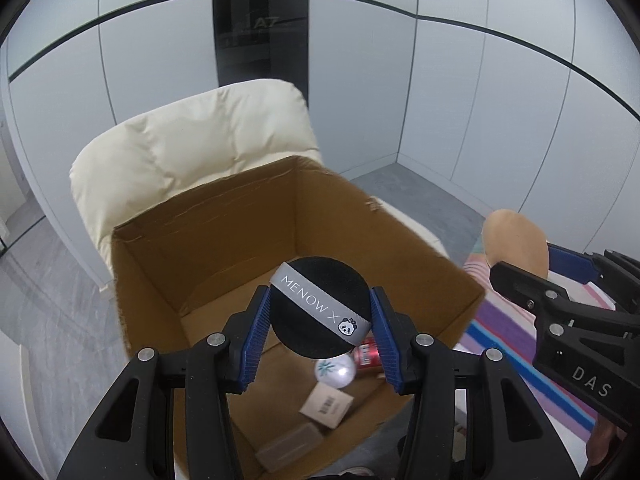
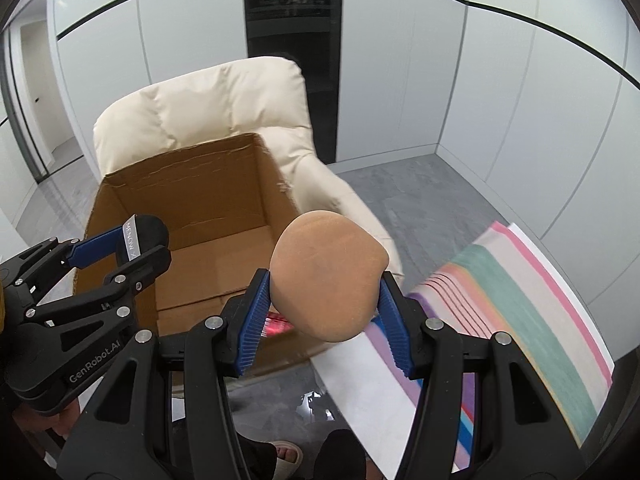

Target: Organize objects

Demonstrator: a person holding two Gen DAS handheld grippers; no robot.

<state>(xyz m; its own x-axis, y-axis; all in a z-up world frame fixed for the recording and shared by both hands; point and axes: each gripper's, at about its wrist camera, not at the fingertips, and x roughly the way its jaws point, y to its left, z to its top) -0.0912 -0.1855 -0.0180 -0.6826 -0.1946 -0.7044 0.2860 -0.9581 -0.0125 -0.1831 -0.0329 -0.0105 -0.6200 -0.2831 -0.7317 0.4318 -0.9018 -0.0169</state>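
In the left wrist view, the left gripper [image 1: 320, 322] is clamped by its ribbed blue pads on a round black powder puff [image 1: 319, 307] crossed by a grey ribbon lettered "MENOW X" with a small panda. The puff hangs above the open cardboard box [image 1: 224, 216], whose corrugated brown walls have rough, torn top edges. On the box floor lie a white ball with a green pattern [image 1: 335, 372], a red can [image 1: 370, 354] partly hidden behind the puff and the right pad, a small tan carton [image 1: 327, 403] and a grey-brown block [image 1: 289, 447]. Behind the box stands a cream quilted armchair [image 1: 192, 136], soft and puffy. At the right edge the right gripper [image 1: 520, 264] holds a flat tan sponge puff [image 1: 516, 240] over a striped mat [image 1: 516, 328]. In the right wrist view, the right gripper [image 2: 324, 300] is closed on that tan sponge puff [image 2: 326, 276], a smooth matte egg-shaped disc that blocks the box's near right corner. The cardboard box [image 2: 180, 184] sits on the grey floor against the armchair [image 2: 200, 108]; the left gripper [image 2: 148, 244] with the black puff [image 2: 150, 232] hovers at the box's left wall. The pastel striped mat [image 2: 520, 308] lies to the right.
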